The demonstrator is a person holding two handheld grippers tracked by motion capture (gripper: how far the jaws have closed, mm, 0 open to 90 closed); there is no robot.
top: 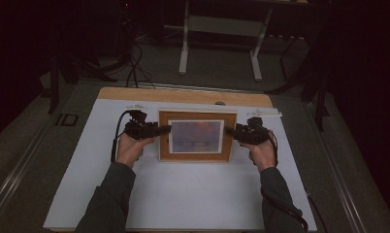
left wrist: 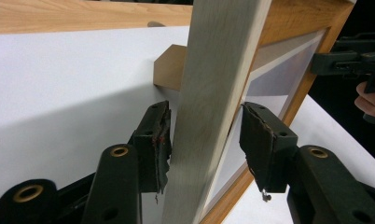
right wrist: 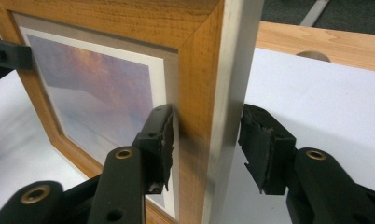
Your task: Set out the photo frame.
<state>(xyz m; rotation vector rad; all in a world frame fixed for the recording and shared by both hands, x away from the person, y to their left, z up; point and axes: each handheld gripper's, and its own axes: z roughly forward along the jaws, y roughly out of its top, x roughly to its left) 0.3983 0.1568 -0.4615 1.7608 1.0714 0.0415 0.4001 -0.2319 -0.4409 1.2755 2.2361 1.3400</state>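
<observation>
A wooden picture frame (top: 197,116) holding a purple-tinted print stands on the white table top (top: 183,194), propped on a back stand (left wrist: 169,67). My left gripper (top: 165,129) straddles the frame's left side (left wrist: 213,70). In the left gripper view its jaws (left wrist: 204,140) sit on either side of that edge, and the pad on the print side stands clear of it. My right gripper (top: 228,131) straddles the right side (right wrist: 129,23) the same way. Its jaws (right wrist: 206,144) are spread, with a gap between the back pad and the frame. Both grippers are open.
A bare wooden strip (top: 183,95) runs along the table's far edge, with a small round knob (top: 220,103) on it. Beyond the table, on the dark floor, are a white metal stand (top: 183,48) and cables (top: 132,68). A person's forearms reach in from the near edge.
</observation>
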